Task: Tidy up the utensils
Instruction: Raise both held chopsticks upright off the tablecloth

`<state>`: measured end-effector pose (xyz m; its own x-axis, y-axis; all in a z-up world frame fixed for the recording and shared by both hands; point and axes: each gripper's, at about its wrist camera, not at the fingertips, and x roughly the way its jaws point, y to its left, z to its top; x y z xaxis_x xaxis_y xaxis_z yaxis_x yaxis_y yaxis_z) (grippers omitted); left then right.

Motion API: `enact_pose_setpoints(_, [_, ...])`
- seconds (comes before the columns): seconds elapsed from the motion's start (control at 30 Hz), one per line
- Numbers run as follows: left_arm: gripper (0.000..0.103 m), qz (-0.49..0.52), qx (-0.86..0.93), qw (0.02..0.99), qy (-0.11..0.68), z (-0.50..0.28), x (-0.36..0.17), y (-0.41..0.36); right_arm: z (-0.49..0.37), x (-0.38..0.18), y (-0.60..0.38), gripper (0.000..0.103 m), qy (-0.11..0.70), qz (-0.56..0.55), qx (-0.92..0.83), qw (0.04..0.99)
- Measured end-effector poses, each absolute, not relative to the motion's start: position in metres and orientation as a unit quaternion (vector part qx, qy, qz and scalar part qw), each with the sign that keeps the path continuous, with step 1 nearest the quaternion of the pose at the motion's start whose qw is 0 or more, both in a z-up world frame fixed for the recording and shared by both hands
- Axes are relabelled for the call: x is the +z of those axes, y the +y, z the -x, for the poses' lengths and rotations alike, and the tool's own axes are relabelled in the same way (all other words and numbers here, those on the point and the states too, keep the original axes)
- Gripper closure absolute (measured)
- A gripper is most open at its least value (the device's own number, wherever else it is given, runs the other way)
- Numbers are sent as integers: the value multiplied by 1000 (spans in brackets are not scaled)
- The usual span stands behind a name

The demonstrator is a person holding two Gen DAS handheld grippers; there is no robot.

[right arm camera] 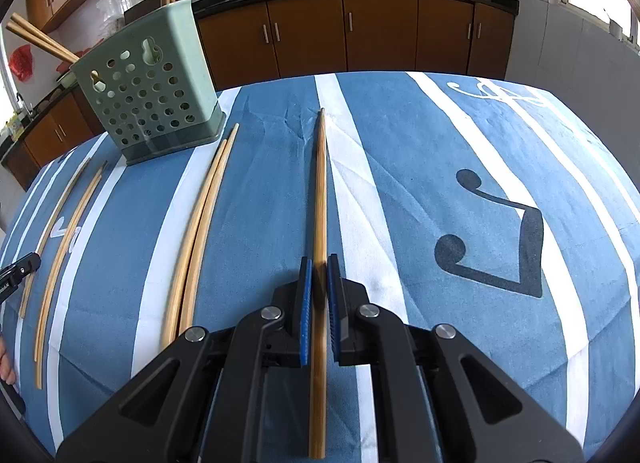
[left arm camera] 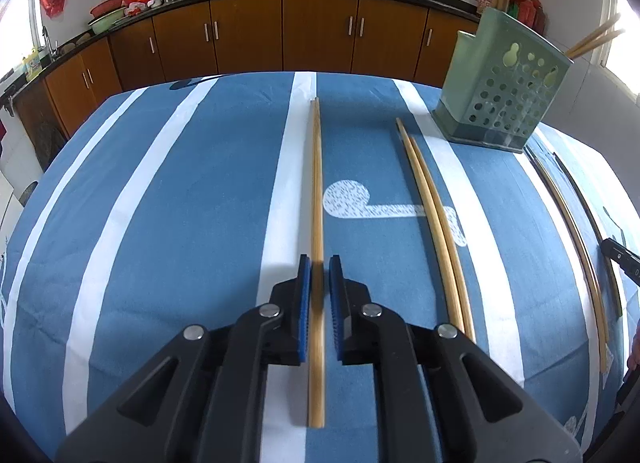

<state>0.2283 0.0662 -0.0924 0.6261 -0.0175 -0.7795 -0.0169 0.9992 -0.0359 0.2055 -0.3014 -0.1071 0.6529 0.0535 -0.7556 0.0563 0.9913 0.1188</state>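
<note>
A green perforated utensil holder [left arm camera: 502, 99] stands on the blue striped tablecloth; it also shows in the right wrist view [right arm camera: 154, 97] with chopsticks sticking out. My left gripper [left arm camera: 319, 263] straddles a pair of bamboo chopsticks [left arm camera: 317, 183] lying on the cloth, jaws narrowly apart with a small gap on each side. My right gripper [right arm camera: 318, 263] straddles another pair of chopsticks [right arm camera: 320, 191] the same way, jaws nearly touching it. Another pair [left arm camera: 432, 207] lies between the two grippers and shows in the right wrist view [right arm camera: 200, 219].
A further pair of chopsticks [left arm camera: 580, 247] lies at the right edge of the left view. The table [right arm camera: 460, 135] is covered by the blue and white cloth. Brown kitchen cabinets [left arm camera: 320, 35] with woks on the counter stand behind.
</note>
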Motion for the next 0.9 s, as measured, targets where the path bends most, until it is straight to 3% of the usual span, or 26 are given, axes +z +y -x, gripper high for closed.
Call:
enact_pose_setpoints(0.4, [95,10,1,898,439,-223,-88,65,-200,-100,-307,95,407,-78,2,910])
enact_pose_setpoints(0.9, [95,37,0,934,354,-210,-9,79,-187,-36,-324,95,320,-111,8,941])
